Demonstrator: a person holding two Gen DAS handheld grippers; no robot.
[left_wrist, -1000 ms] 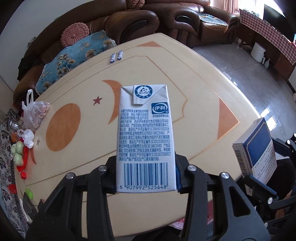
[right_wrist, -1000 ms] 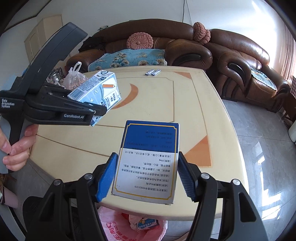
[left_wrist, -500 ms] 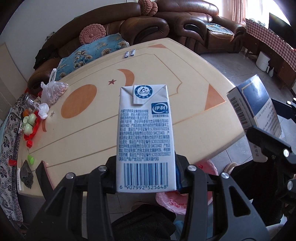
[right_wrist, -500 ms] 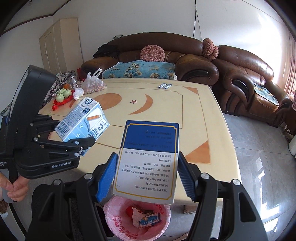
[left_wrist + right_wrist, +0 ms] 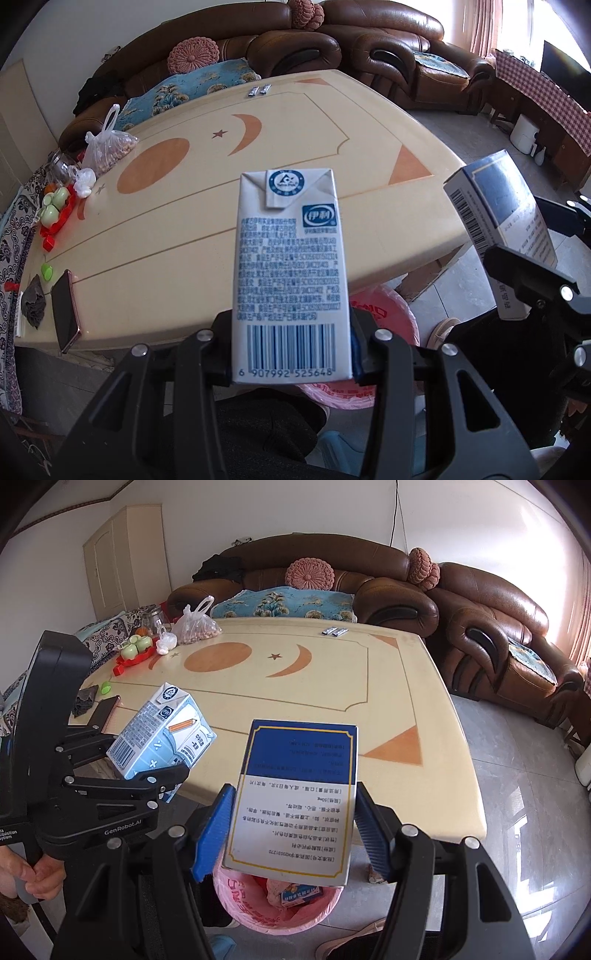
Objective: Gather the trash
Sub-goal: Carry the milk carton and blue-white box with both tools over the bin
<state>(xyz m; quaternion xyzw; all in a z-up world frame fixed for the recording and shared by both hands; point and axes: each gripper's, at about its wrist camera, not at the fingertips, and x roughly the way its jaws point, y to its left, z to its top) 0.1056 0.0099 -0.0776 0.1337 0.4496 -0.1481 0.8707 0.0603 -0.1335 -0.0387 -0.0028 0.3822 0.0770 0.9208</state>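
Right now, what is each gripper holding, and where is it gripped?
Left gripper clamps the milk carton near its barcode end. Right gripper holds the blue-and-white box by its side edges.

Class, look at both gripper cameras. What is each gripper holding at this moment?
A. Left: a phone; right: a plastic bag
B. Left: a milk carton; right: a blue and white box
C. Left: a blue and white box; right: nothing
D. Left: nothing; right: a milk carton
B: the left gripper clamps the milk carton, and the right gripper clamps the blue and white box.
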